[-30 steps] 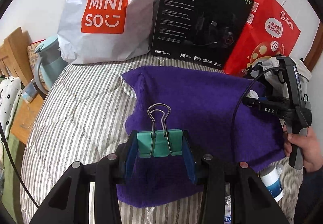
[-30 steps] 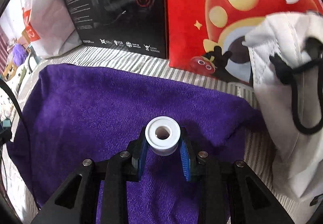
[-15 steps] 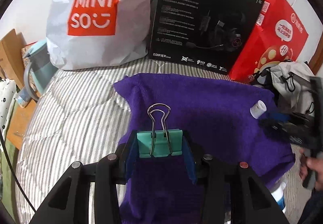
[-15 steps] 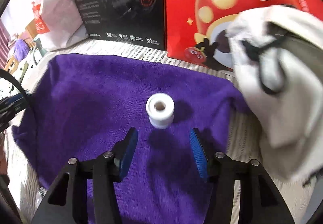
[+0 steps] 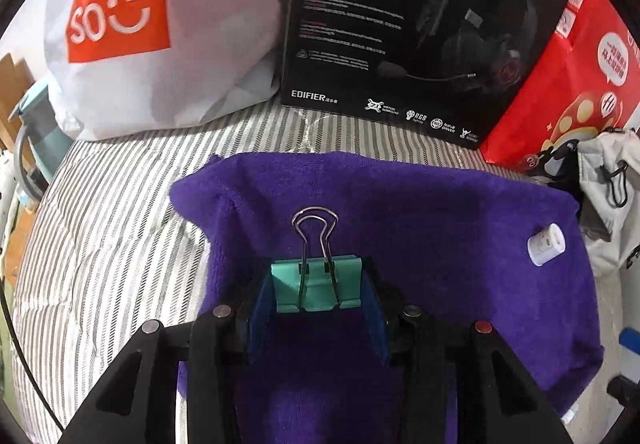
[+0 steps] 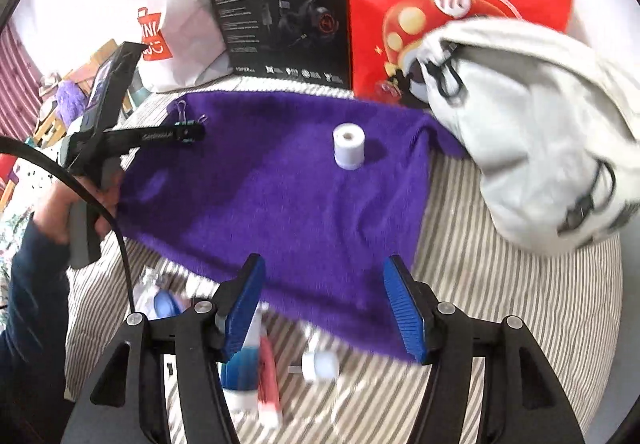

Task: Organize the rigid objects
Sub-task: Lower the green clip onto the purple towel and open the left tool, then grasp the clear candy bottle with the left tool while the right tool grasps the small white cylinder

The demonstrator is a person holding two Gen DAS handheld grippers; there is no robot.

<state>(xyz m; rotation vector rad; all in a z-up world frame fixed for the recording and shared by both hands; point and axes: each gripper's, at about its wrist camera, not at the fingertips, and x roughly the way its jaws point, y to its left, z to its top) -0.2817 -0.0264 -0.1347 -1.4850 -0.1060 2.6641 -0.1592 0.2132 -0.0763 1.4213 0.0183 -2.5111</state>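
The white cap (image 6: 349, 146) stands alone on the purple towel (image 6: 280, 203), so one piece looks placed; the green binder clip (image 5: 317, 286) is not yet set down, because the left claw (image 5: 316, 308) pinches it above the towel's near part; tubes (image 6: 256, 372) and a small bottle (image 6: 320, 364) wait on the striped bed (image 6: 500, 284). One second ago the right claw (image 6: 324, 308) was gripping the cap; now it is spread, empty and pulled back.
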